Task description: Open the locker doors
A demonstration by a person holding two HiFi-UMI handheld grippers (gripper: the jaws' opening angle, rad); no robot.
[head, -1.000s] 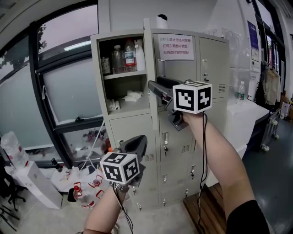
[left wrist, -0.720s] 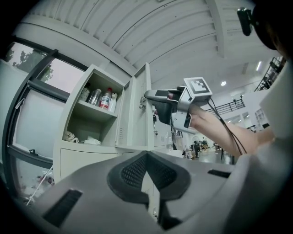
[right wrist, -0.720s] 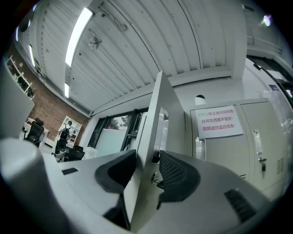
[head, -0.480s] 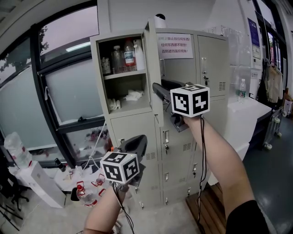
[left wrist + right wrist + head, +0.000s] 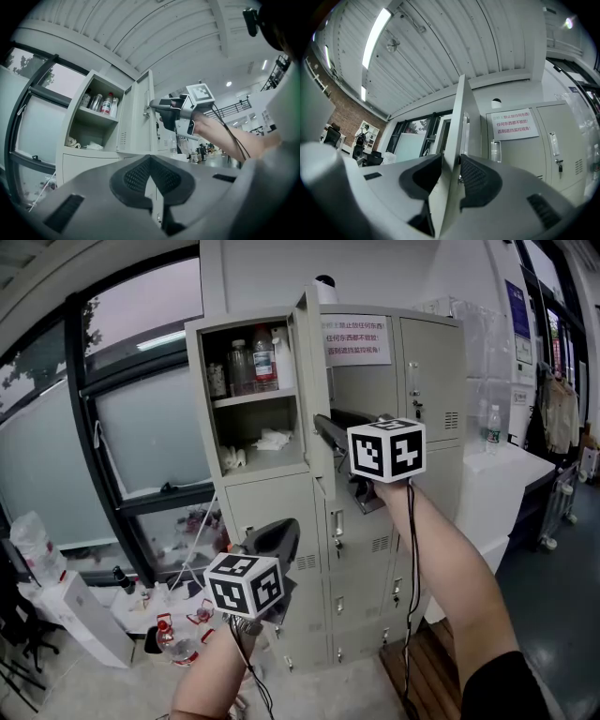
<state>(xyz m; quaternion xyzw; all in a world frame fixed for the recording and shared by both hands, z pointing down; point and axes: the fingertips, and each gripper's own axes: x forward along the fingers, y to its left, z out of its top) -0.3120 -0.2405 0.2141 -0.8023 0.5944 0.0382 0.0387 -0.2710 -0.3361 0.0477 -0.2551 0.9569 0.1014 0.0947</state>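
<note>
Locker door (image 5: 464, 108) between closing right tongs (image 5: 451, 161)

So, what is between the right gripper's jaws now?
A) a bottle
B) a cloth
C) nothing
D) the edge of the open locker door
D: the right gripper, its jaws having just been closing, straddles the edge of the open locker door.

Left gripper (image 5: 151, 168) & right gripper (image 5: 452, 174): grey bodies, black ribbed fingers (image 5: 477, 180), b/w marker cubes (image 5: 386, 448), black cable (image 5: 412, 549), black sleeve (image 5: 497, 685).
</note>
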